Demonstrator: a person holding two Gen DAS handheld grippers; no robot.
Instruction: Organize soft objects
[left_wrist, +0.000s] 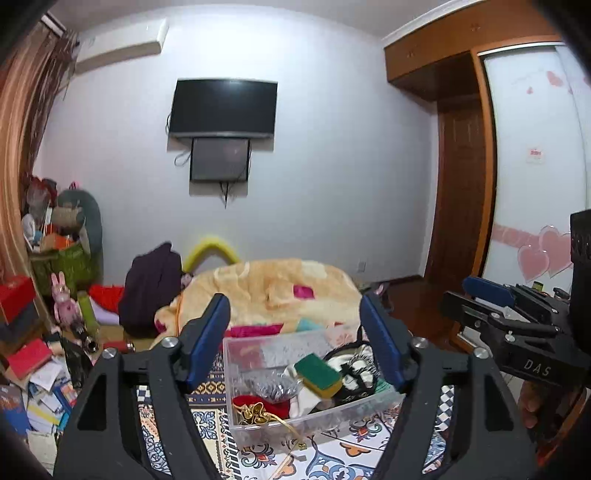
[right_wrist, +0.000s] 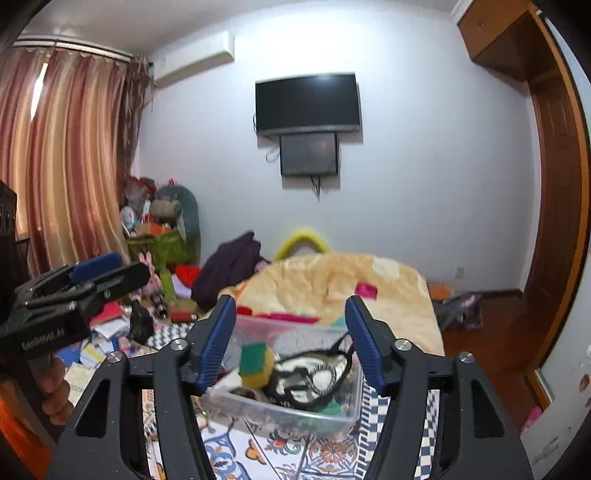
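Observation:
A clear plastic bin (left_wrist: 255, 424) stands on a patterned cloth and holds soft items: a green-and-yellow sponge (left_wrist: 318, 376), a black-and-cream eye mask (left_wrist: 352, 373), a red pouch with gold cord (left_wrist: 260, 406) and silvery mesh (left_wrist: 271, 384). My left gripper (left_wrist: 295, 332) is open and empty above the bin. In the right wrist view the bin (right_wrist: 347, 413), sponge (right_wrist: 255, 363) and eye mask (right_wrist: 314, 376) show below my right gripper (right_wrist: 291, 336), which is open and empty. Each gripper also shows from the side in the other's view.
A peach blanket (left_wrist: 280, 288) lies behind the bin. A dark garment (left_wrist: 151, 288), a green basket with plush toys (left_wrist: 70, 254) and scattered books (left_wrist: 40, 391) sit at the left. A wooden wardrobe (left_wrist: 465, 177) stands at the right. A TV (left_wrist: 221, 109) hangs on the wall.

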